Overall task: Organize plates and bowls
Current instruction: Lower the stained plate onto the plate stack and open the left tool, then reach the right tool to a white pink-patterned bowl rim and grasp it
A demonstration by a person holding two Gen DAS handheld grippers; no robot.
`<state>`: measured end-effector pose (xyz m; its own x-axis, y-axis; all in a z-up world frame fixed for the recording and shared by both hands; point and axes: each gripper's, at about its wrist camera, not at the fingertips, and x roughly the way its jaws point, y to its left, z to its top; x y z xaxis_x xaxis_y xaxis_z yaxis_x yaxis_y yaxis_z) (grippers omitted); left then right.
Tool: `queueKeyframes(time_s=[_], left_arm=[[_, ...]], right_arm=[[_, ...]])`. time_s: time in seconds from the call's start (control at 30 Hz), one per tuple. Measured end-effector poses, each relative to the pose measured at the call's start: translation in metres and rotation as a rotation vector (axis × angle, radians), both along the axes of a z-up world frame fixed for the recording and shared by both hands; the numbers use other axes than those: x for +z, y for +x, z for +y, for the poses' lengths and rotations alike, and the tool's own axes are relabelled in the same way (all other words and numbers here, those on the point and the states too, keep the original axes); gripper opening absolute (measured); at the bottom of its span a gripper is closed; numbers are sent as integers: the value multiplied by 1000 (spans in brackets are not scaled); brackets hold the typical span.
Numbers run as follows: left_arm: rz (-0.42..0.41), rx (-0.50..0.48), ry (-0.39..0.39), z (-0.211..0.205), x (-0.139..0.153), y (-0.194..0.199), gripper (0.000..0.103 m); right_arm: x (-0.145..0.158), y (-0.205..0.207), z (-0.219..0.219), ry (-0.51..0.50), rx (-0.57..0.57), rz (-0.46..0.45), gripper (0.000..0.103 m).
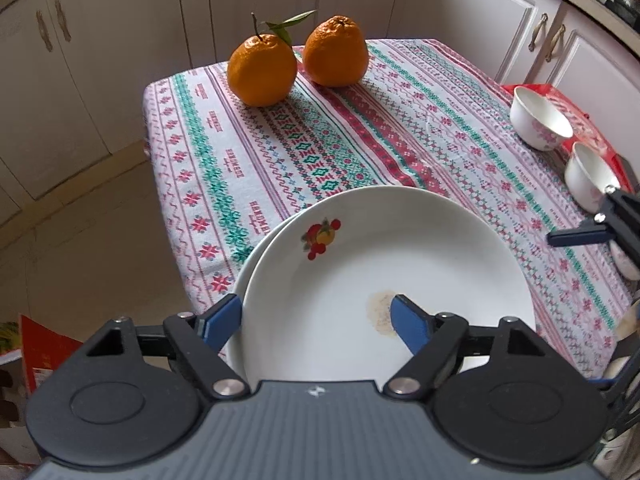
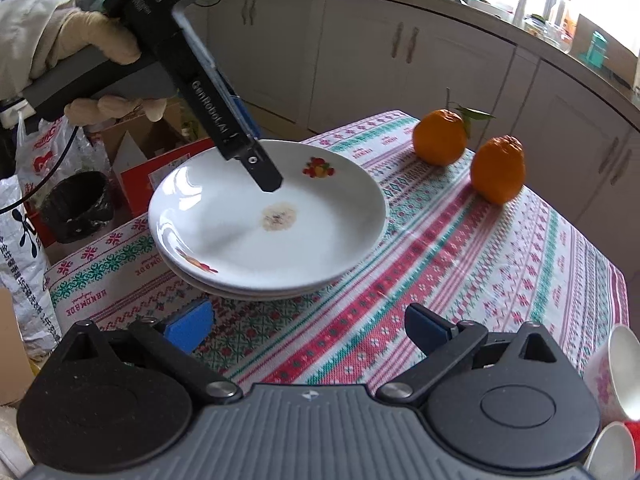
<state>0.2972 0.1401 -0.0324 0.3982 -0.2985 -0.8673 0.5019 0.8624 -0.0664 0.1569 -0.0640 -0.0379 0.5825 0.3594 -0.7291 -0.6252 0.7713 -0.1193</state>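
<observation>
Left hand-held gripper [image 1: 316, 322] nearest in the left wrist view, blue pads spread either side of the top plate [image 1: 384, 280] rim, one outside at 9 o'clock, one over the bowl of the plate, neither visibly pressing. Top plate nested on a second plate [image 1: 250, 272], near table [image 1: 280, 136] edge; fruit print at 11 o'clock, brownish stain near centre. Two floral bowls [image 1: 540, 118] at 2 o'clock. Two oranges [image 1: 262, 68] at 12 o'clock, farthest. "HANDMADE" woven repeatedly along the tablecloth [image 1: 400, 120] stripes. Right hand-held gripper [image 2: 308, 330] spread wide, nothing between the fingers, short of the plates. On the left gripper's arm, "GenRobot.AI" printed; gloved hand [image 2: 60, 44] gripping its handle at 10 o'clock.
</observation>
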Motion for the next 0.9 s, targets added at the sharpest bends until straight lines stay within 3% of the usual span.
queueKeyframes(time_s=[0.27,0.43,0.7,0.9], left_arm=[[-55,43,11,3,9,-13,86],[-141,41,-1,-10,27,-41,87],[-243,18,-113,-51,43,-100,92],[-292,25,-225,-88,38,-136,93]], right_arm=[[8,-15,-18,0,-38,-25,103],[16,-25,-31,10,-65,-42,103],[32,-50,-57,38,-115,-90,103],[37,-72,-91,44,-177,-118,103]])
